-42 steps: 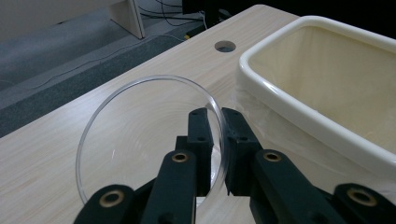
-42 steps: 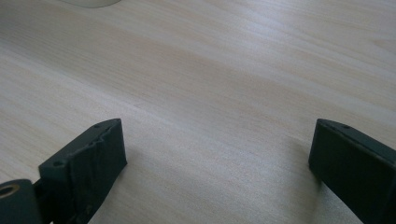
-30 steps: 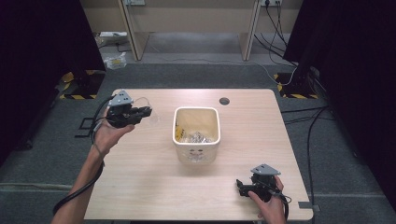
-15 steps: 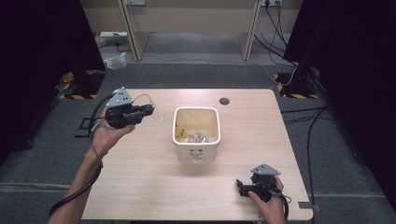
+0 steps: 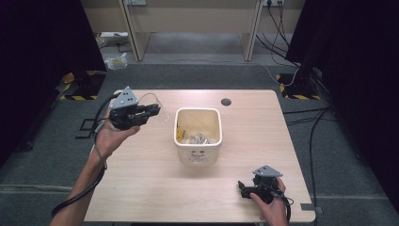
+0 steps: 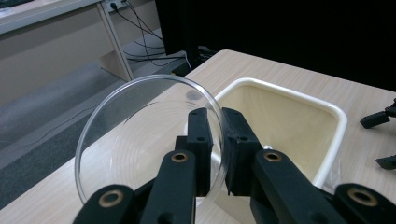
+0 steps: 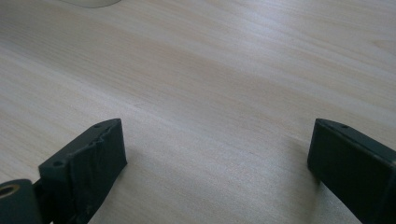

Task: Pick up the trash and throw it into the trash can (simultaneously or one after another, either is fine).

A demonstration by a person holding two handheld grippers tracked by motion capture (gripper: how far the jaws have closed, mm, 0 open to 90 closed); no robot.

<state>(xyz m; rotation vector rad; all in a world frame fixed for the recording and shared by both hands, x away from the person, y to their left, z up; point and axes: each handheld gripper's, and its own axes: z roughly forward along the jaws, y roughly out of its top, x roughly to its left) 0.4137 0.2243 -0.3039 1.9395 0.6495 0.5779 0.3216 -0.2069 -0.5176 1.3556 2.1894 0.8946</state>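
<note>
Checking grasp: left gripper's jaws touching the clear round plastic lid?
Touching. In the left gripper view, the left gripper pinches the clear round plastic lid's rim between both jaws.

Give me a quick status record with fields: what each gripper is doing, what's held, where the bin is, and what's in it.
left gripper: shut on the rim of a clear round lid, held tilted on edge above the table's left side
right gripper: open, nothing between the jaws, low over the table near its front right corner
bin: cream, square, mid-table, to the right of the lid
bin contents: crumpled clear wrapping and something yellow; details unclear
</note>
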